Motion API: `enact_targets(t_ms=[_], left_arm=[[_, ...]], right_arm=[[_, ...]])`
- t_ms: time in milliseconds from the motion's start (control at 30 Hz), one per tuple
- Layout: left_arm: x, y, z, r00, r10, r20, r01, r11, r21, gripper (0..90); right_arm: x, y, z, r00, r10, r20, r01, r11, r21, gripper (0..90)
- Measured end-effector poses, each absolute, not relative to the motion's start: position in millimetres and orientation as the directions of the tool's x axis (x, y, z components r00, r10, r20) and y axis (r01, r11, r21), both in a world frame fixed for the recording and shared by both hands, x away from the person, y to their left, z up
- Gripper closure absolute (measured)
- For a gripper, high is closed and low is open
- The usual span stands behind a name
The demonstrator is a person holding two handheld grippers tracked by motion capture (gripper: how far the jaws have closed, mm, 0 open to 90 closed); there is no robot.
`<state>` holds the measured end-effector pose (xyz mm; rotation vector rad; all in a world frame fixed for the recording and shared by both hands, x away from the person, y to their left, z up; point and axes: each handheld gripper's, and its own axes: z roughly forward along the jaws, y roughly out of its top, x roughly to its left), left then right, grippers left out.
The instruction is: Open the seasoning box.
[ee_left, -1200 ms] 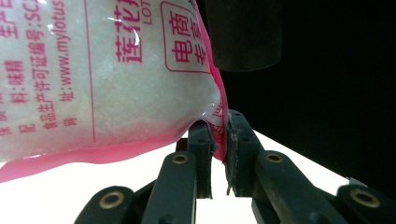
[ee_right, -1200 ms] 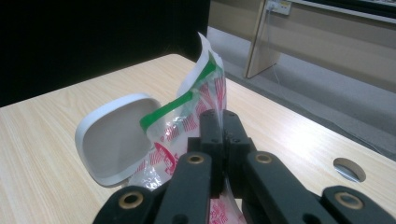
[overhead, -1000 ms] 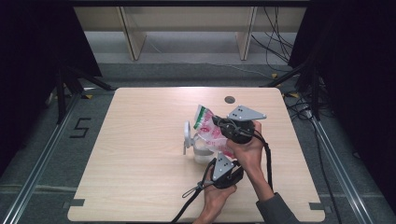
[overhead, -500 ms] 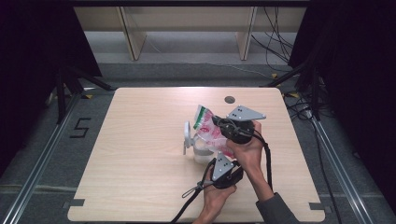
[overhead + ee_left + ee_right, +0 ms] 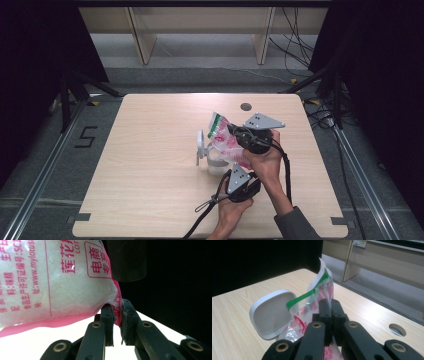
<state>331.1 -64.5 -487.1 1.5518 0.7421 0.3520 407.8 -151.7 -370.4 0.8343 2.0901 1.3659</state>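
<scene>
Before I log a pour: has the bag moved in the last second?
No. The bag sits the same way below the table's round hole.

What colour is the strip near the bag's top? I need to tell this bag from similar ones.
Green, on the bag; clearest in the right gripper view.

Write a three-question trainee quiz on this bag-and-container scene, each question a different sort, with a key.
1. True or false: the right gripper is shut on the plastic bag.
2. Multiple choice: the hinged lid of the white container is A) closed flat, B) standing open, C) lying off on the table.
3. Fill in: the left gripper pinches the bag at its pink ____.

Key
1. True; its jaws clamp the film below the green strip.
2. B; the lid stands open beside the bag.
3. Edge; the jaws close on the sealed pink border at a bottom corner.
</scene>
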Motion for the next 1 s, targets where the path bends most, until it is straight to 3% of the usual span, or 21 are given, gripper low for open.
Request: enact_targets(t_ms=[767,900,1000], left_arm=[[329.9,-66.6,-486.9,0.741,0.630,-0.233,0.248,0.066,0.966,81.6],[329.9,-66.6,-487.0,0.743,0.627,-0.234,0.248,0.067,0.966,81.6],[329.9,-66.8,-486.5,0.744,0.625,-0.234,0.246,0.069,0.967,81.7]], right_arm=[[408.8,-153.2,-370.1,-0.687,0.722,-0.084,0.216,0.313,0.925,90.0],[406.2,-152.6,-368.9,-0.683,0.729,-0.044,0.252,0.292,0.922,90.0],[407.8,-153.7,-368.9,-0.678,0.732,-0.067,0.222,0.291,0.931,90.0]])
